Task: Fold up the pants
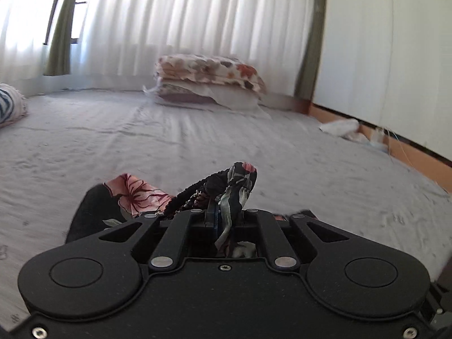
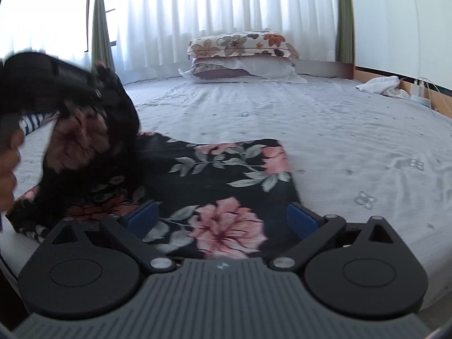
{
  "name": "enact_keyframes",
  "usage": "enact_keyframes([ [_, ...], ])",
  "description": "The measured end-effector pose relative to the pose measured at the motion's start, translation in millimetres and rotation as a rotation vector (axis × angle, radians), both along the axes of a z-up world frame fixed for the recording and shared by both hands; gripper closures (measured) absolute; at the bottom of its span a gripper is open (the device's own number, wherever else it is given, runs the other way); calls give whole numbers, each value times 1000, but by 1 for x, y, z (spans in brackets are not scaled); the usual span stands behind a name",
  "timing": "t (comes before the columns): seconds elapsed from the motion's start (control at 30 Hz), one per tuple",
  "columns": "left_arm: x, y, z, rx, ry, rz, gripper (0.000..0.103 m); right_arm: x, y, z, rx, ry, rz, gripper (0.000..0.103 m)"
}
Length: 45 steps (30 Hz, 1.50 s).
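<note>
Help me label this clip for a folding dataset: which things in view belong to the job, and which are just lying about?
Part of the job:
- floral pants, spread on the bed sheet
- left gripper, shut on the pants' waistband
- right gripper, open over the pants

Just lying about:
- stacked pillows
- white cloth by the wall
- striped pillow
- curtains

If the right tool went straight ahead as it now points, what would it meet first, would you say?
Probably the floral pants, which lie on the bed directly between and ahead of the open right tool; depth is uncertain.
</note>
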<state>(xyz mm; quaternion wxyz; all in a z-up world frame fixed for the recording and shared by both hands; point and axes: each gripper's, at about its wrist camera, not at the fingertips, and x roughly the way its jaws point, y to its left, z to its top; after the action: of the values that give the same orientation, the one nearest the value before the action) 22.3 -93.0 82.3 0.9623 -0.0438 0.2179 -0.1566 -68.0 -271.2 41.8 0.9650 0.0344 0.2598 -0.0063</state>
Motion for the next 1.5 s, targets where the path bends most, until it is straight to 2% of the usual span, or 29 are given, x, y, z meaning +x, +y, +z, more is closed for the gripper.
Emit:
enact_keyframes([
  [0.13,-6,-47,-32,88,43,-64,95,-5,-24,-1,-4,-5,-65,0],
  [0.3,-26,-73,-60,143,88,-147,95,-8,-44,-3,5,-13,-135,0],
  [0.37,-31,-74,-60,137,98,-174,95,-10,-50,-3,5,-15,-153,0],
  [0.43,-39,-76,-55,141,70,-207,95,-11,-53,-3,-4,-14,-166,0],
  [0.57,-52,-89,-47,208,24,-271,95,-11,-59,-4,-8,-9,-188,0],
  [0.77,-34,-98,-66,168,174,-335,92,-10,-60,-10,-56,26,-245,1],
  [0.83,-31,-99,-72,172,193,-359,92,-12,-61,-13,-60,41,-252,1],
  [0.9,-32,-101,-73,187,193,-387,89,-14,-62,-14,-66,52,-260,1],
  [1.0,-37,-89,-65,145,199,-412,76,-17,-63,-11,-74,47,-269,1],
  [1.03,-38,-84,-62,125,208,-414,69,-18,-63,-9,-81,41,-276,1],
  [1.07,-41,-76,-57,102,212,-426,55,-19,-64,-7,-85,36,-283,1],
  [1.1,-44,-67,-53,82,210,-433,49,-18,-65,-5,-87,33,-288,1],
  [1.17,-51,-50,-48,63,205,-427,40,-17,-65,0,-100,21,-299,1],
  [1.23,-57,-35,-44,74,213,-415,37,-14,-64,4,-107,8,-302,1],
  [1.33,-69,-9,-38,77,170,-361,34,-8,-58,11,-94,-16,-287,1],
  [1.43,-72,22,-34,72,138,-233,32,-2,-43,17,-73,-38,-221,1],
  [1.5,-71,41,-35,101,117,-105,38,6,-29,17,-63,-42,-165,1],
])
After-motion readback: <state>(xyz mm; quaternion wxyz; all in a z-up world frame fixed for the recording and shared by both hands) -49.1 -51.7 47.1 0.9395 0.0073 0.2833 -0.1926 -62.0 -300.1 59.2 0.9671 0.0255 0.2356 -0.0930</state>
